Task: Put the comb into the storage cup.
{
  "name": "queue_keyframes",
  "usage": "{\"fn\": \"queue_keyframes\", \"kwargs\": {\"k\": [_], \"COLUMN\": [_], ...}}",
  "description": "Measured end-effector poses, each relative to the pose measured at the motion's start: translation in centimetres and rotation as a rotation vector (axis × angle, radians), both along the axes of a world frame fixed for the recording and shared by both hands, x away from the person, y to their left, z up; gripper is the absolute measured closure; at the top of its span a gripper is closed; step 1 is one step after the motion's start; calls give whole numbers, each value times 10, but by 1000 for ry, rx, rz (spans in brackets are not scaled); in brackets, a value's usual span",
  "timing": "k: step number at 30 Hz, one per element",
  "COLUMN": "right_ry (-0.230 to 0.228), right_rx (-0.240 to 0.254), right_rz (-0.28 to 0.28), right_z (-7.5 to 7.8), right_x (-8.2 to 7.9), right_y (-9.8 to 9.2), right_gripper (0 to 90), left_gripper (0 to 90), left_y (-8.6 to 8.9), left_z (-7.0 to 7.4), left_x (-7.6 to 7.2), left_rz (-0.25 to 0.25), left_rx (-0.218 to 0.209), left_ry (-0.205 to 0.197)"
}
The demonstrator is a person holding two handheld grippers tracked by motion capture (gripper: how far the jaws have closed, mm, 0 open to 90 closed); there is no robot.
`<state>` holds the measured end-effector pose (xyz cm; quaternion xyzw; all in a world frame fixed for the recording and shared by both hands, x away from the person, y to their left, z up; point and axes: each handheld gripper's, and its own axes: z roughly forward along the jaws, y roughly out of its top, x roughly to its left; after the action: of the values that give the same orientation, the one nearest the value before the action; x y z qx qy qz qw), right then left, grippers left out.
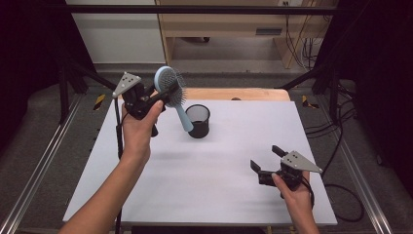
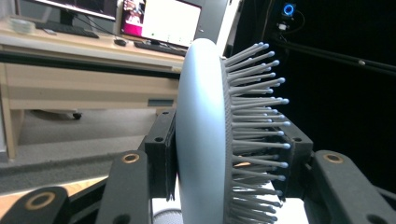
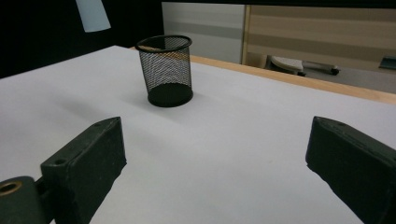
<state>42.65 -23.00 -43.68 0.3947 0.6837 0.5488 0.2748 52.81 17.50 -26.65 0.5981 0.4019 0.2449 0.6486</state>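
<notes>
Right tool (image 1: 265, 163) sitting near the counter's (image 1: 229, 195) near right corner, held in the right hand (image 1: 294, 192), hovering low over the white top. Its jaws are standing wide apart, nothing between them; in the right gripper view the two black jaws are framing bare counter (image 3: 224, 154), aiming at the cup. Grey three-cornered plate showing on top of it.

Left hand (image 1: 139, 129) is coming in along the counter's left side, gripping the left tool (image 1: 158, 100) raised well above the surface near the far left corner. Left tool is clamping the hairbrush (image 1: 170, 87) by its head: in the left gripper view one jaw is pressing the smooth pale-blue back, the other is sitting in among the bristles (image 2: 257, 116), so the hairbrush (image 2: 201, 130) head is standing edge-on between them. Narrow-set jaws, holding the brush.

Hairbrush is hanging in the air, not touching the counter, head up and handle slanting down toward the mesh cup (image 1: 198, 120). Handle tip is lying at the cup's rim in the high view; can't tell if it's touching or inside.

Mesh cup is standing upright, black wire, round, on the counter toward the far edge, left of centre, well apart from the right tool. In the right gripper view the mesh cup (image 3: 166, 74) is looking empty, with the handle end hanging above and to its left.
</notes>
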Motion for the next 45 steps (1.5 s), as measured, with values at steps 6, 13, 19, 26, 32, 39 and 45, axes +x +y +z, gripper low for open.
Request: {"fn": "queue_keyframes", "kwargs": {"k": [6,13,19,26,32,39,45], "right_ry": [11,13,9,1,4,3,10], "right_rx": [1,-1,-6,-13,-11,-9,0], "right_rz": [7,19,37,44,55,53,56], "right_z": [-2,-2,-3,-4,-4,-5,-6], "right_x": [0,0,0,0,0,0,2], "right_y": [3,8,9,9,9,9,11], "right_gripper": [54,43,34,35,32,32,33], "left_gripper": [507,507,507,506,506,505,505], "left_y": [-2,-3,-4,-5,-7,-7,-6], "left_z": [6,10,15,15,15,14,10], "left_x": [6,12,19,27,33,40,46], "left_rz": [13,10,25,33,25,41,58], "left_rx": [23,-10,-1,-6,4,8,5], "left_ry": [-10,8,-1,2,1,7,13]}}
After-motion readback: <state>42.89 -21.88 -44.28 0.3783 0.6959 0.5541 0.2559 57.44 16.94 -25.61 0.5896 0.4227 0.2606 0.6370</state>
